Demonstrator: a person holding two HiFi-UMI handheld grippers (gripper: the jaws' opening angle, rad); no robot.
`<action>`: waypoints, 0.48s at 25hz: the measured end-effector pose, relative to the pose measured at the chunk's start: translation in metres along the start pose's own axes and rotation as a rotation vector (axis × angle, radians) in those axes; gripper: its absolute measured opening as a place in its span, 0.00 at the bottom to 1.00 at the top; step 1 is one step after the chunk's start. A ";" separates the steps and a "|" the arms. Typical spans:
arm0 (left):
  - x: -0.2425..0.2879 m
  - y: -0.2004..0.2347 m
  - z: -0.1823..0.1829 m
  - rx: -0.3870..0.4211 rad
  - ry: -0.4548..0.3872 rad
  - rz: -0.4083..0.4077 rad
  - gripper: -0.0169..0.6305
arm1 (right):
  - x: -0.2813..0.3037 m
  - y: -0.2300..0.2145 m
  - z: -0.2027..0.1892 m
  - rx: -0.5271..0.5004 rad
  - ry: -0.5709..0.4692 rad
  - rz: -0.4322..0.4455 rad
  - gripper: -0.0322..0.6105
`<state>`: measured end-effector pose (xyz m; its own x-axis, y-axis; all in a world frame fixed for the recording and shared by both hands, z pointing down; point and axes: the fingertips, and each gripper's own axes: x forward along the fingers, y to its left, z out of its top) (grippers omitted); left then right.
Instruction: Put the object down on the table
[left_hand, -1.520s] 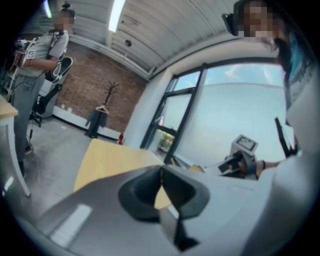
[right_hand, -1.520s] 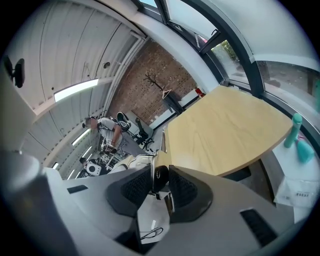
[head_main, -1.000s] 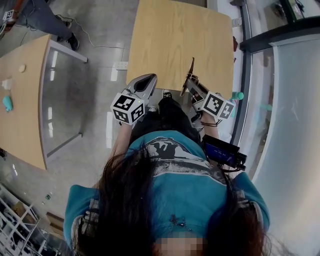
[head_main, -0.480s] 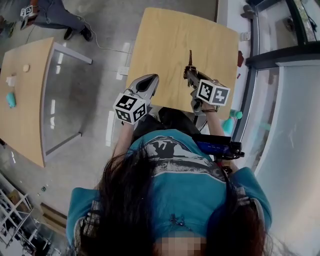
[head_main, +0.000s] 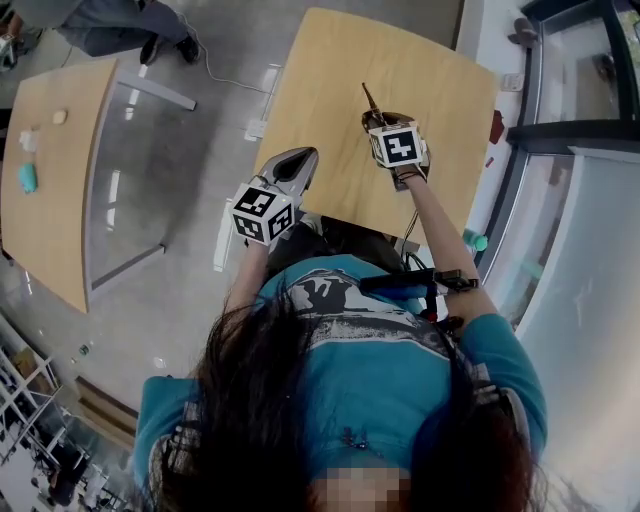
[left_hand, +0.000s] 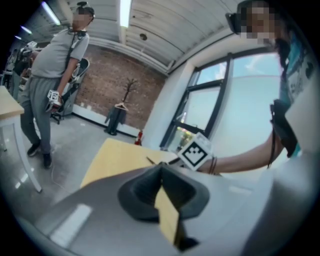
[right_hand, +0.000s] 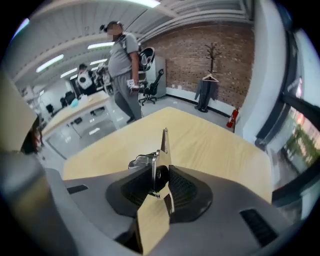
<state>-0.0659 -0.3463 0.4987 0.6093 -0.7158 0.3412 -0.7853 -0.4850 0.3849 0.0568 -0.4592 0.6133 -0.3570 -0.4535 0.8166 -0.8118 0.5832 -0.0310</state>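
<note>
My right claw (right_hand: 161, 167) is clamped on a thin, shiny metal tool with a flat pointed blade (right_hand: 163, 142), held over the middle of the pale, smooth-grained wooden table (right_hand: 220, 145). My left claw (left_hand: 161, 172), jaws together and empty, hangs by the table's near left corner. Around it are a glossy grey floor (head_main: 210, 120) and a red brick wall (right_hand: 190, 60).

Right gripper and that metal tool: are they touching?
Touching. The right gripper view shows the right gripper's jaws pressed on both sides of the metal tool.
</note>
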 end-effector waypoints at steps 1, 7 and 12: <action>0.000 0.001 0.000 -0.001 0.002 0.004 0.03 | 0.009 -0.002 -0.001 -0.081 0.028 -0.028 0.22; -0.001 0.006 -0.006 -0.010 0.014 0.041 0.03 | 0.048 -0.008 -0.021 -0.403 0.166 -0.108 0.22; -0.007 0.013 -0.005 -0.017 0.006 0.072 0.03 | 0.056 -0.003 -0.025 -0.458 0.181 -0.116 0.22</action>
<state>-0.0794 -0.3449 0.5060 0.5517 -0.7455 0.3741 -0.8253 -0.4232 0.3738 0.0510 -0.4694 0.6740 -0.1572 -0.4326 0.8878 -0.5410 0.7898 0.2891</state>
